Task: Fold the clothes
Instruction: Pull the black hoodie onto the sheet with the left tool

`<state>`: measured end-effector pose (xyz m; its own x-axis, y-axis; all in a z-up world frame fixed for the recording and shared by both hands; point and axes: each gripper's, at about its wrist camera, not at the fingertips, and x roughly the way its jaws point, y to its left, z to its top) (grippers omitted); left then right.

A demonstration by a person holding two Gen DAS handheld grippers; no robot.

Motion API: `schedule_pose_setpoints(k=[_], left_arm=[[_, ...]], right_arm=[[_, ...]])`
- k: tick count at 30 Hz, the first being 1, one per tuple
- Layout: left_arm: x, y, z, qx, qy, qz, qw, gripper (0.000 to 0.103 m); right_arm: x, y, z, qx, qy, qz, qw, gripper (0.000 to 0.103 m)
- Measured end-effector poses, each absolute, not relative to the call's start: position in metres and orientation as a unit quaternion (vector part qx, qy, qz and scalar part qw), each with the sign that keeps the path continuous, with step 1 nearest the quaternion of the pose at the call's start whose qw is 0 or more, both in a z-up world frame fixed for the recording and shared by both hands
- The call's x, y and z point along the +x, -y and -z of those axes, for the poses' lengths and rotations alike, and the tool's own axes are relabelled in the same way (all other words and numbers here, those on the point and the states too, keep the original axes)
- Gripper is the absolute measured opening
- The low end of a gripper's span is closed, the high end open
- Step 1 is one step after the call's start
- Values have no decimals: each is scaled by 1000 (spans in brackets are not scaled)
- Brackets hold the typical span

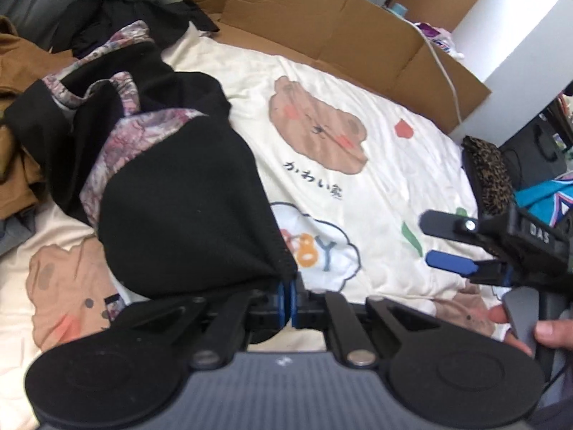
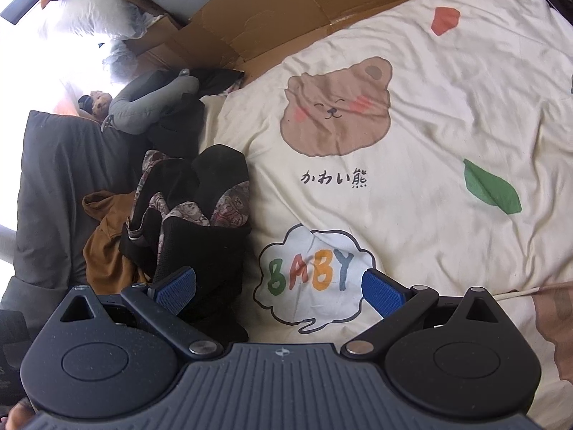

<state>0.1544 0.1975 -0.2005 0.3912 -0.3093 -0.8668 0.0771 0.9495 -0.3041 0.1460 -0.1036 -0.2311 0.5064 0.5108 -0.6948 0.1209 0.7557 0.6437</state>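
Jaws, left gripper (image 1: 288,299): clenched on a ribbed hem corner of the black garment (image 1: 179,222); blue pads pressed together with cloth pinched between.

Jaws, right gripper (image 2: 279,288): spread wide, holding nothing; blue pads apart, one at each side of the "BABY" print on the quilt (image 2: 429,107).

Black garment: knit, black outside, floral lining (image 1: 118,150) showing where it is turned back. Runs up and left from the left jaws in a loose, bunched drape, partly lifted off the quilt. In the right wrist view it lies just left of the right jaws, its near end behind the left pad.

Handling, judged: soft, limp, light to middling; will sag and twist from a single pinch. Knit face looks grippy, lining likely slicker. Best hold: hem, cuff or other ribbed edge, a second corner opposite the one now held, so the cloth can be spread flat. Which corner that is cannot be told from the bunch.

Brown garment (image 1: 21,68): crumpled, beyond the black garment, far left of the left jaws.

Grey cushion (image 2: 150,104): past the clothes, ahead and left of the right jaws.

Cardboard (image 1: 322,18): flattened sheet along the far edge of the quilt, ahead of both jaws.

Containers: open cardboard box (image 2: 150,36) at far left of the right jaws; contents too glared to tell.
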Motion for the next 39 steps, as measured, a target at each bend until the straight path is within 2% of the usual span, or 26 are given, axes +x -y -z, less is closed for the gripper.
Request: schedule_pose_setpoints(k=[2,4,5,6,16,18,23,27,29,31,34,35,36,39], left_arm=[[160,-199,199,-106,-545,118,823,7],[165,-203,195,-99,-542,114,826,16],[167,-204,193,-95,-540,112,829,28],[170,-206,191,-90,-538,110,831,34],[212,-215,187,-16,-512,78,855,43],[221,-213,191,4,-506,71,860,50],[238,-211,204,49,-497,68,864,54],[249,-207,222,93,-499,72,859,69],[253,-207,234,109,-500,67,856,71],[256,-210,246,116,-506,67,852,68],[258,-216,263,110,-517,65,847,43],[258,-218,268,107,-520,62,845,27],[259,-221,271,100,-524,60,843,20],[255,-228,272,86,-520,62,848,10]], right_arm=[[147,105,235,331,-485,-118,801,101],[147,105,238,333,-488,-115,799,101],[146,106,240,332,-489,-114,799,101],[146,106,242,332,-490,-113,798,101],[145,108,256,324,-506,-100,793,101],[145,109,257,323,-507,-97,793,101],[145,110,259,317,-511,-94,794,101],[144,109,262,309,-517,-94,793,101],[143,107,264,305,-522,-94,791,101],[142,107,267,302,-526,-92,789,101],[141,108,271,301,-531,-88,787,101],[141,108,271,300,-532,-90,787,101],[141,107,272,299,-532,-93,787,101],[143,104,271,298,-532,-96,787,101]])
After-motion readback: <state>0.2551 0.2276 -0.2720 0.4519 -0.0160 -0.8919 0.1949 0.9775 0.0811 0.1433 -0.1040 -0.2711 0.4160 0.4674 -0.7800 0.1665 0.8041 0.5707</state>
